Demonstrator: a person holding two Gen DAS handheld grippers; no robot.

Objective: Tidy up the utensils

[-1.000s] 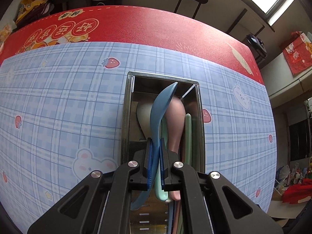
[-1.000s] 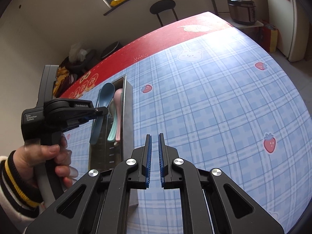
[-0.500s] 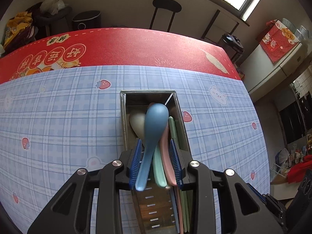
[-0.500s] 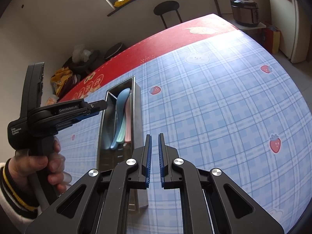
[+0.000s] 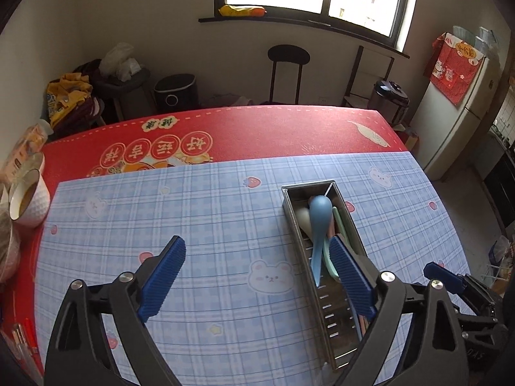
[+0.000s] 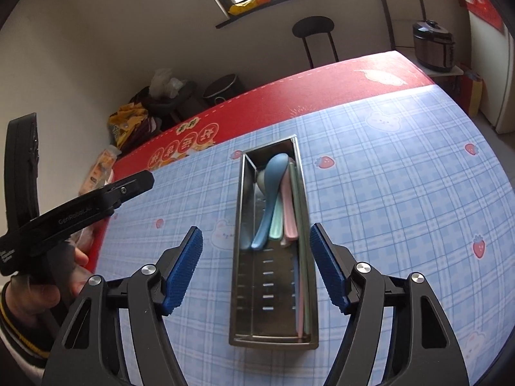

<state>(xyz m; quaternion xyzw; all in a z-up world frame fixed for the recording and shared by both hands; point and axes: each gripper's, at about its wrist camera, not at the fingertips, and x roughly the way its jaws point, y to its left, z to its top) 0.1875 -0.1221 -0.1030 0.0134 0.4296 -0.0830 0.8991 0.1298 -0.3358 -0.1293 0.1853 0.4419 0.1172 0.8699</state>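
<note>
**Desk:** Above the near edge of the table [image 5: 225, 212], what do the two tools show?

**Caption writer:** The left gripper [image 5: 257, 273] stands with its blue pads spread wide and nothing between them; its jaws have just been opening, and the blue spoon [image 5: 318, 225] they had been closed on a second ago now lies in the metal utensil tray [image 5: 334, 318]. The right gripper [image 6: 256, 267] has likewise just been opening and hangs agape over the tray's near end, the tray framed between its fingers but not touched.

**Desk:** And outward from there?

**Caption writer:** In the right wrist view the blue spoon rests bowl-first toward the tray's far end, beside a mint spoon [image 6: 276, 222] and a pink spoon [image 6: 288, 212], with a pale one partly hidden under them. Long thin pastel sticks, probably chopsticks, run along the tray's right wall. The tray sits on the blue checked cloth, toward the table's right side in the left wrist view. A white cup [image 5: 27, 196] stands at the left edge.

**Desk:** How far along?

**Caption writer:** By appearances, nearly done or done. No loose utensil shows on the cloth in either view; what lies below the cameras cannot be seen.
</note>
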